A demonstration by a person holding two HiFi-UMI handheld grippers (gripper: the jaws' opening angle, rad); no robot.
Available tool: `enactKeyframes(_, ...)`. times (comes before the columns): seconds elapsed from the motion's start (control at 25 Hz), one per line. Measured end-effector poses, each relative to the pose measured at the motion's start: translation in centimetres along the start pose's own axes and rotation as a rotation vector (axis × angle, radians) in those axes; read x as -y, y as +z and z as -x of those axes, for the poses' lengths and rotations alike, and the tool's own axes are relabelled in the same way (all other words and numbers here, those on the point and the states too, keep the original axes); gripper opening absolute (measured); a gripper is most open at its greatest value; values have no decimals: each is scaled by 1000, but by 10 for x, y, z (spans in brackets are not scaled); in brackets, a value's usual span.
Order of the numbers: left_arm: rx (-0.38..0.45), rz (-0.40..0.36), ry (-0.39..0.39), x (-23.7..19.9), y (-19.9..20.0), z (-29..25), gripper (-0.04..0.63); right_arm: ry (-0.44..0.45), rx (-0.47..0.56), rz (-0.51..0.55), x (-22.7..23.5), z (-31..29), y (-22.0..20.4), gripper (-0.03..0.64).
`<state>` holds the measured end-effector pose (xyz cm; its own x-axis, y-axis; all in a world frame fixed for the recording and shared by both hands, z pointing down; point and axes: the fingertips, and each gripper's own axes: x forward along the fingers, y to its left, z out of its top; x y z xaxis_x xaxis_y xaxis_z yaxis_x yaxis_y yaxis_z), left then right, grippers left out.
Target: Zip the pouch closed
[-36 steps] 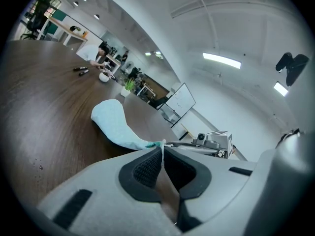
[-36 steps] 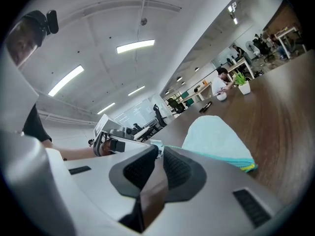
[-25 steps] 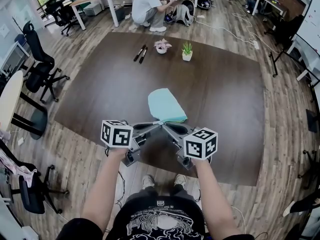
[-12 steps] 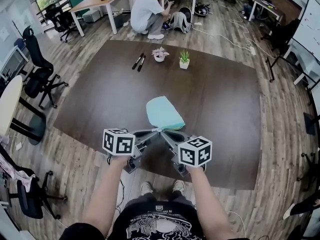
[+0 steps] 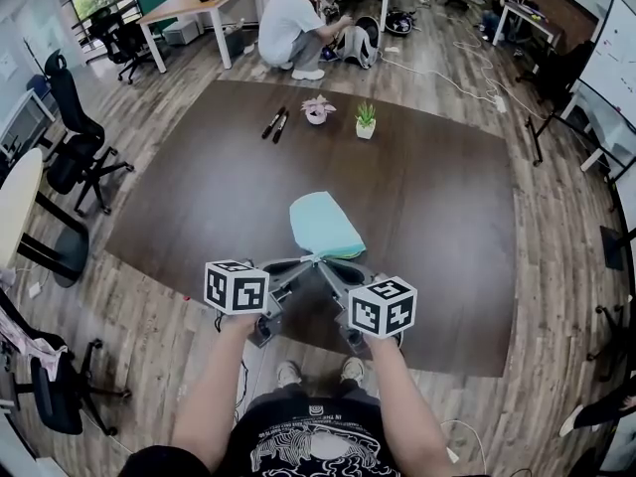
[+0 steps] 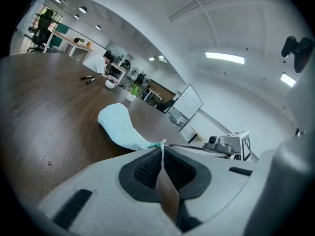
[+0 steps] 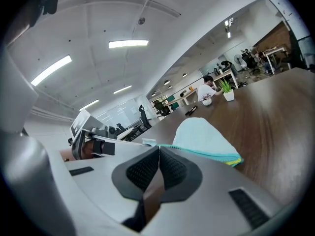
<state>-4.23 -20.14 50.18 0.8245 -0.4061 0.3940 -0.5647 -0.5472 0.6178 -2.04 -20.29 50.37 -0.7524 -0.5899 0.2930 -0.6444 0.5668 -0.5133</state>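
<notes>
- Here, working at the near corner of the pale green pouch (image 5: 324, 225), laid flat on the dark surface (image 5: 427, 187) close to its front edge.
- Gripping with the left tongs (image 6: 162, 146): pads squeezed tight on a thin pale tab at that corner of the pouch.
- Pressing the right tongs (image 7: 158, 149) fully together too, tips right where the teal zip line begins. Cannot make out anything between those pads, so cannot say whether pinching the slider or merely lying against it.
- Meeting tip to tip in the head view, both tongs at the one corner, pointing toward the rest of the pouch further out on the surface.
- Judging progress: hard to call. Can follow the zip edge in the right gripper view as a thin, flat teal line running to a yellow end. Can find no gaping mouth along it, hinting at closed or nearly so, yet cannot confirm it along the whole length.
- Left to do, taking this corner as the slider's start: hold the tab firm and draw the slider along the full edge. Taking it as the finish: only let go.
- Leaving alone the pens (image 5: 277, 123) and the small potted plants (image 5: 366, 119) on the far side, well apart from the pouch.
</notes>
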Motion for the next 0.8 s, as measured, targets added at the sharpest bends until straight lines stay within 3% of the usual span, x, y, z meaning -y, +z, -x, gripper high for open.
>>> enactKeyframes(0.56,13,-9,12,-2,1,8,23,-18,-19,10,-3,-5,2,0)
enactKeyframes(0.8,25,-9,20,-5,1,11,23,-68,-18,1,4,-4,0,0)
